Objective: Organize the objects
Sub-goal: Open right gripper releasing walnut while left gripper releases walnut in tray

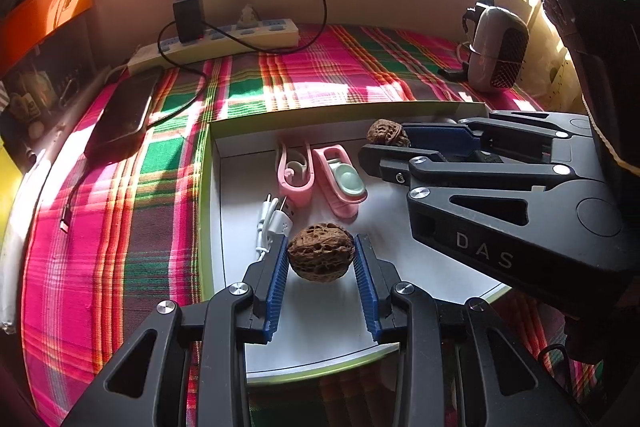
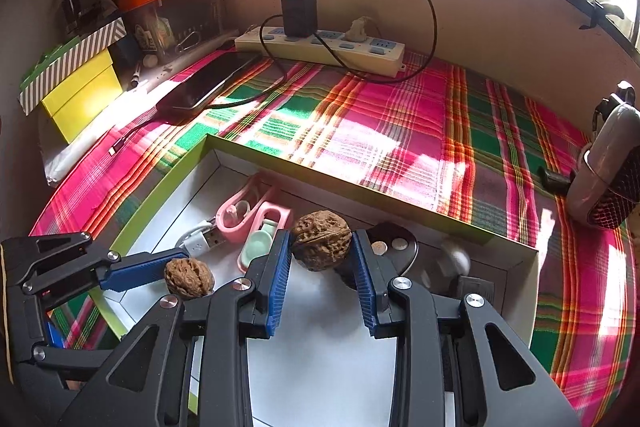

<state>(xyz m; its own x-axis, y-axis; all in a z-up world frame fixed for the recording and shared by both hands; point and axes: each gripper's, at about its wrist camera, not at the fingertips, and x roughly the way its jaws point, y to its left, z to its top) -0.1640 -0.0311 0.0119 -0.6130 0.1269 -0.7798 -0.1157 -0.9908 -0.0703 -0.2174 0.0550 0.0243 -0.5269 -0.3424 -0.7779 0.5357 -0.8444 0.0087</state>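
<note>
A white box with a green rim (image 1: pixel 205 195) (image 2: pixel 168 171) lies on a plaid cloth. Over its near part my left gripper (image 1: pixel 321 243) is shut on a brown walnut (image 1: pixel 321 259), its blue pads pressing both sides. From the right, my right gripper (image 1: pixel 386 141) reaches over the box's far side, shut on a second walnut (image 1: pixel 387 132). In the right wrist view that walnut (image 2: pixel 322 246) sits between the right gripper's (image 2: pixel 322 235) pads, and the left gripper (image 2: pixel 185 277) holds its walnut (image 2: pixel 189 275) lower left. Two pink clips (image 1: pixel 316 175) (image 2: pixel 256 217) and a white USB cable (image 1: pixel 274 221) (image 2: pixel 200 241) lie inside.
A power strip (image 2: pixel 320 47) with a black charger and looped cable lies by the back wall. A dark phone (image 2: pixel 208 83) rests at the left, and a small grey device with a mesh face (image 2: pixel 608 167) stands at the right. Orange and yellow boxes (image 2: pixel 84 91) are stacked far left.
</note>
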